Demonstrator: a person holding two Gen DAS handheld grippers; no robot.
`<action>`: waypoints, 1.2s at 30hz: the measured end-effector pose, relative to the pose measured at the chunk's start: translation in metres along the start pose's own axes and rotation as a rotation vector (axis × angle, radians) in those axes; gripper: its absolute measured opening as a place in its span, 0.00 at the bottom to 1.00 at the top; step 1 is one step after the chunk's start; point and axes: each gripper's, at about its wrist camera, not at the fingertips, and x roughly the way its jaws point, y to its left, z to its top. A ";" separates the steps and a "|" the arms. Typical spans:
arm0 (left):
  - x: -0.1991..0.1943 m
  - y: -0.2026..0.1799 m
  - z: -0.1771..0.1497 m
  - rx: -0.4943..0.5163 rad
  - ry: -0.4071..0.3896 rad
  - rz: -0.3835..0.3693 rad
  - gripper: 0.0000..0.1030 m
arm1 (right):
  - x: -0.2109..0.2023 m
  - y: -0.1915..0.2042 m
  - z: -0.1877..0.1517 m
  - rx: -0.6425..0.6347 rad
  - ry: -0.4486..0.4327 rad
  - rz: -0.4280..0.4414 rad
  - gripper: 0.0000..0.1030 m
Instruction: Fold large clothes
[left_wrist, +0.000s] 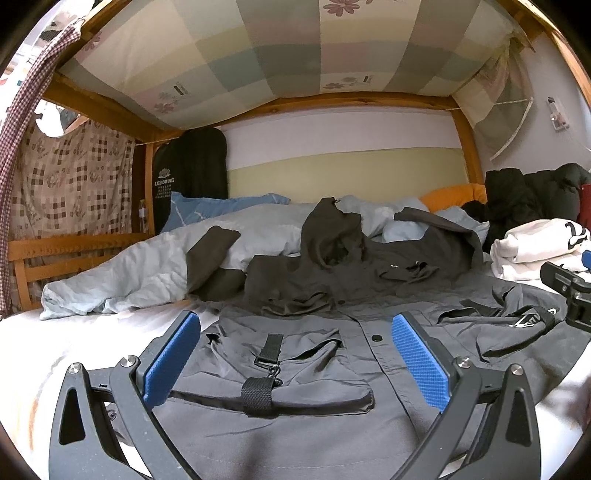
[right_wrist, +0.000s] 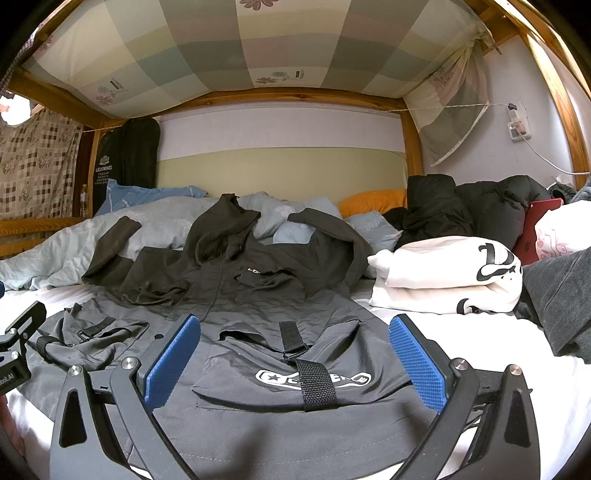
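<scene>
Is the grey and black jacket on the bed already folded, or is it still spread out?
Spread out. The jacket lies flat and front-up on the bed, sleeves out to both sides, hood toward the pillows.

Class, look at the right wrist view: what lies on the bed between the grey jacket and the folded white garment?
Only bare white sheet separates the grey jacket from the folded white garment; the right wrist view shows it.

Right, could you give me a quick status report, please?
Left gripper open, right gripper open, both empty. Grey jacket spread on bed, unfolded. Folded white garment beside it, at the jacket's right shoulder.
</scene>
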 end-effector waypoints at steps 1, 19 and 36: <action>0.000 0.000 0.000 0.002 -0.001 -0.001 1.00 | 0.001 0.000 0.001 0.000 0.002 0.000 1.00; -0.004 -0.005 0.001 0.031 -0.014 0.020 1.00 | 0.003 0.004 -0.004 -0.015 0.029 0.023 1.00; -0.049 0.023 0.052 -0.025 -0.110 0.013 1.00 | -0.027 -0.006 0.036 -0.012 -0.003 0.082 1.00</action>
